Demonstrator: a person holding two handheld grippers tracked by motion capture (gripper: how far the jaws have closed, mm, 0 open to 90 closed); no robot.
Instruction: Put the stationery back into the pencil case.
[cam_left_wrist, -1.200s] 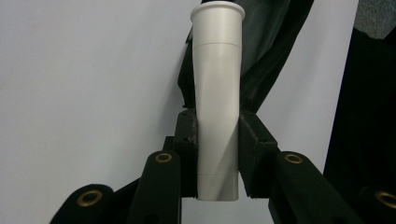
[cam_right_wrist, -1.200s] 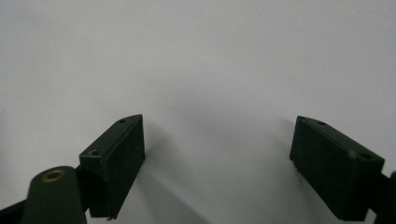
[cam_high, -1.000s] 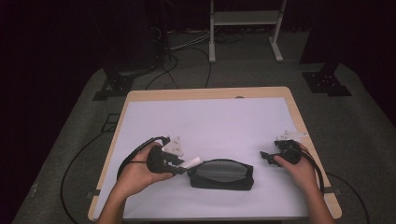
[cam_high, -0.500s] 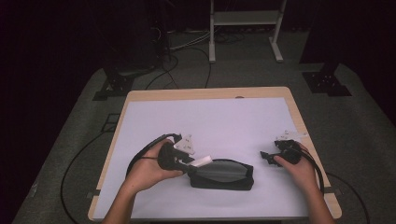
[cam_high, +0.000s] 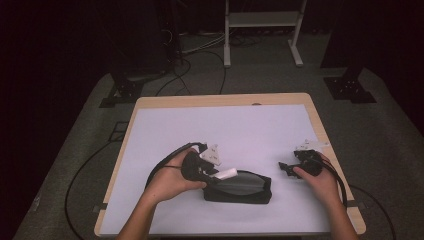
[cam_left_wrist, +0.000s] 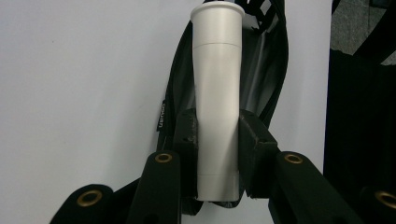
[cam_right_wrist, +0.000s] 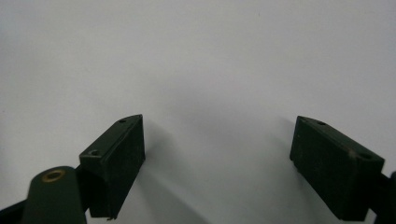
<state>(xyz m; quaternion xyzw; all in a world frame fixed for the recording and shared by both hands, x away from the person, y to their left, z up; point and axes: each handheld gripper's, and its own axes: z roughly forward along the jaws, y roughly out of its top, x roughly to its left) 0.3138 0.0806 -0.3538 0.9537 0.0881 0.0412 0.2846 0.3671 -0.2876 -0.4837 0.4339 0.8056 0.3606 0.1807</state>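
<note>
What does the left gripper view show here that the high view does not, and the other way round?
Left gripper view: the fingers pressed on either side of the white tube, and small print on the black pouch.

High view: the person's hands, the right gripper apart from the pouch on the white table cover, the table's wooden edge, floor cables and a white stand.

Both: the left gripper holding the white tube over the black pouch.

The left hand-held gripper (cam_high: 216, 176) has its jaws clamped, while the right hand-held gripper (cam_high: 286, 168) rests with jaws wide.
</note>
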